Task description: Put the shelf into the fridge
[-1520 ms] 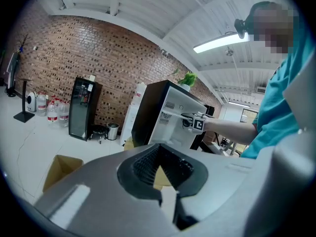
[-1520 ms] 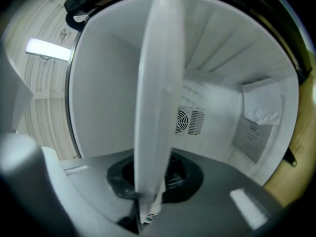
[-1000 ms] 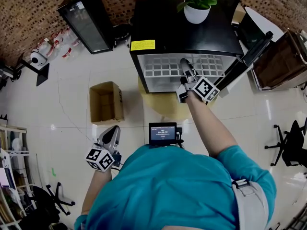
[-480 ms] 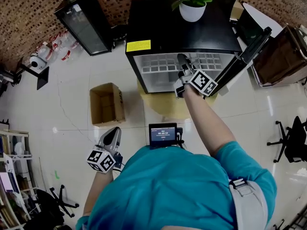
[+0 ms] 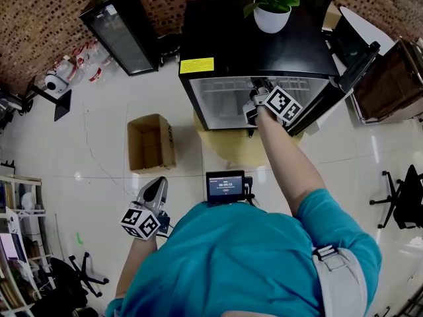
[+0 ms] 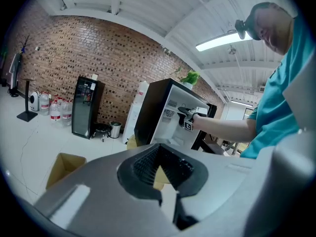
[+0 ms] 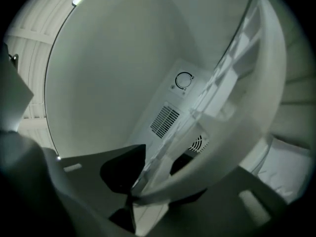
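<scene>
Glossy white tile floor (image 5: 99,144). My left gripper (image 5: 158,182) hangs low, fingers together, empty. The black mini fridge (image 5: 258,51) stands open. My right gripper (image 7: 153,169) is inside it, fingers just easing wide, with the front rim of the white grid shelf (image 7: 247,132) between them. Likely light, stiff and slick; best gripped mid-rim.

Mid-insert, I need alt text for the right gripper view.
The right gripper reaches inside the fridge with the rim of the white shelf between its jaws, which have just been opening and stand apart. On the back wall behind are a round dial and a slatted vent grille.
</scene>
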Available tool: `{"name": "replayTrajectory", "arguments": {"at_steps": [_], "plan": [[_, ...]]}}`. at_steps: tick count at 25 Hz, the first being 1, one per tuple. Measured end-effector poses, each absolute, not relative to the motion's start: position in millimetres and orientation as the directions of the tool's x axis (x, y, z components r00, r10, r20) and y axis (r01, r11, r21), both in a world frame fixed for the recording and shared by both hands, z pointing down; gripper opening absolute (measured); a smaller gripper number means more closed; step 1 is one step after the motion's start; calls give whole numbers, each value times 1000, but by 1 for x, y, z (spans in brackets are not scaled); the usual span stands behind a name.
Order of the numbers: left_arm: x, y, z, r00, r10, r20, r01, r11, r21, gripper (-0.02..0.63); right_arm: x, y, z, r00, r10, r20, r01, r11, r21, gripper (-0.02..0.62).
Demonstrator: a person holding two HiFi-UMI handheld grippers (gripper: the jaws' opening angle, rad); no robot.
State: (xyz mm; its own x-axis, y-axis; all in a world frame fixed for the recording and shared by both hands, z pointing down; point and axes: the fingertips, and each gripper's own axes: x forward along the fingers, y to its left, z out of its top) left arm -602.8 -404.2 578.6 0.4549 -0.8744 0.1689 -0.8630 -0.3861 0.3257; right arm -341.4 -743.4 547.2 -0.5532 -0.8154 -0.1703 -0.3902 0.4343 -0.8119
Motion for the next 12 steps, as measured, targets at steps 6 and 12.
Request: {"name": "replayTrajectory", "arguments": {"at_steps": [6,12], "plan": [[-594,-400,572,440,-882,167,-870,-373,322,2,-325,-747,542,-545,-817,-186,-386,441,-810,143],[-570,-393,586,440,-884,161,-873,-379,307,2,-305,-739,558,-565,-799,-205,-354,459,-815,147]]}}
